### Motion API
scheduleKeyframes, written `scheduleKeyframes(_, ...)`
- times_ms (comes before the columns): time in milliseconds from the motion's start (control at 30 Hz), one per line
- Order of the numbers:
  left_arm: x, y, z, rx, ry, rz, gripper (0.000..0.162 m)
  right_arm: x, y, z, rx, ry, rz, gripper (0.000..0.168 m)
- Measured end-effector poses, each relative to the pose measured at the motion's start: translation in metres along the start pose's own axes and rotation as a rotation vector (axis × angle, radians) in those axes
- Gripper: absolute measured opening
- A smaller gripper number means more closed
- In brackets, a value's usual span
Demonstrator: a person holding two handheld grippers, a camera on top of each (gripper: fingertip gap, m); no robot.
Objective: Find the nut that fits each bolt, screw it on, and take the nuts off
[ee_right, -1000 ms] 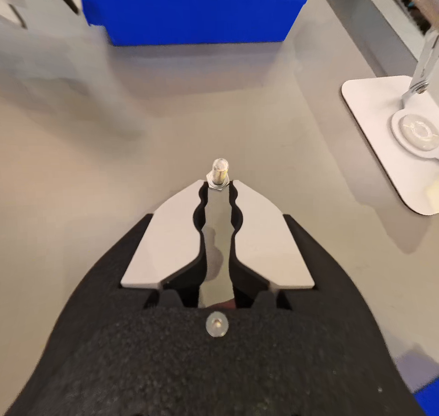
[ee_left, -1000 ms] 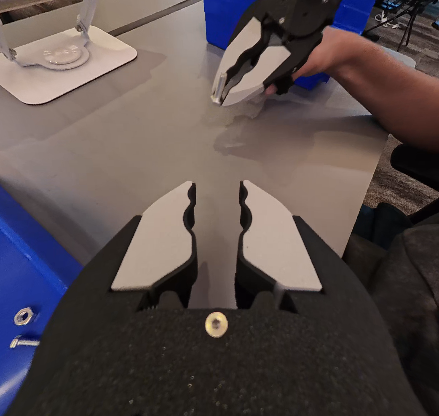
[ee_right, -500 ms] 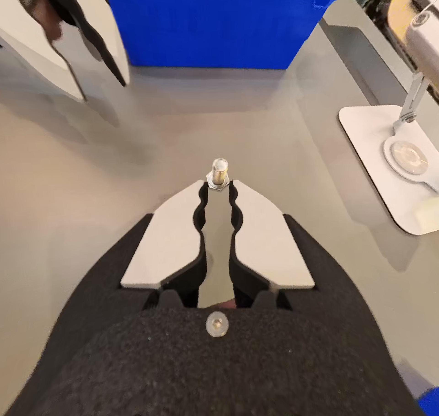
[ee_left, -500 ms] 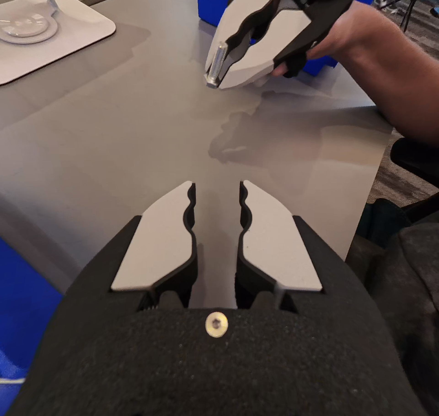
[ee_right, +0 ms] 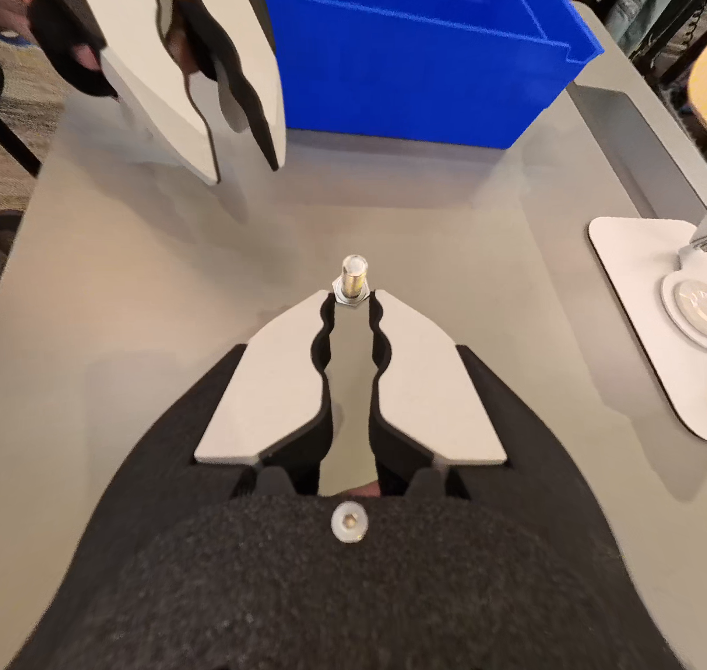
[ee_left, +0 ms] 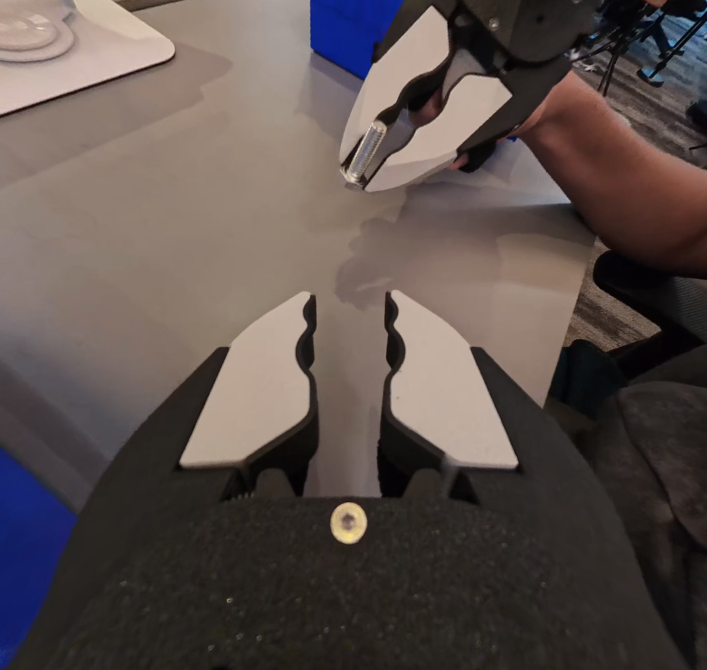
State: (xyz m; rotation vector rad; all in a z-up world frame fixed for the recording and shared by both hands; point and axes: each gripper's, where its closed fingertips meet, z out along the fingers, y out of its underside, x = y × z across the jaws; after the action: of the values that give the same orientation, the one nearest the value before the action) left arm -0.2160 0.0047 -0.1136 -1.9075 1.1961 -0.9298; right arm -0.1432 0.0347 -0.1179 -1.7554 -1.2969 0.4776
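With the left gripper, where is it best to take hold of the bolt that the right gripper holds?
Probably the free threaded shank of the bolt, from its open end: the right gripper clamps only the hex head. The left gripper is open and empty.

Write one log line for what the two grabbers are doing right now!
right gripper: shut on bolt, held by its head | left gripper: open, empty, above table | nut: none seen on bolt
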Motion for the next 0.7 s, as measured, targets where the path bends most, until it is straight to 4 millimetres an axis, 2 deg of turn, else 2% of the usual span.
scheduleKeyframes(167,0.001,0.003,0.000,-0.006,-0.011,0.012,0.034,0.010,0.025,0.008,-0.138,0.080,-0.060,0.017)
scheduleKeyframes(300,-0.001,0.008,0.001,-0.035,-0.050,0.059,0.034,0.028,0.052,0.009,-0.348,0.222,-0.178,0.017)
scheduleKeyframes(367,0.002,0.009,0.003,-0.043,-0.036,0.066,0.034,0.030,0.062,0.011,-0.420,0.240,-0.200,0.017)
scheduleKeyframes(567,0.004,0.006,0.018,-0.048,-0.006,0.052,0.034,-0.007,0.060,0.020,-0.353,-0.030,-0.047,0.017)
scheduleKeyframes(700,0.006,0.006,0.024,-0.066,0.000,0.060,0.034,-0.010,0.068,0.020,-0.379,-0.058,0.003,0.017)
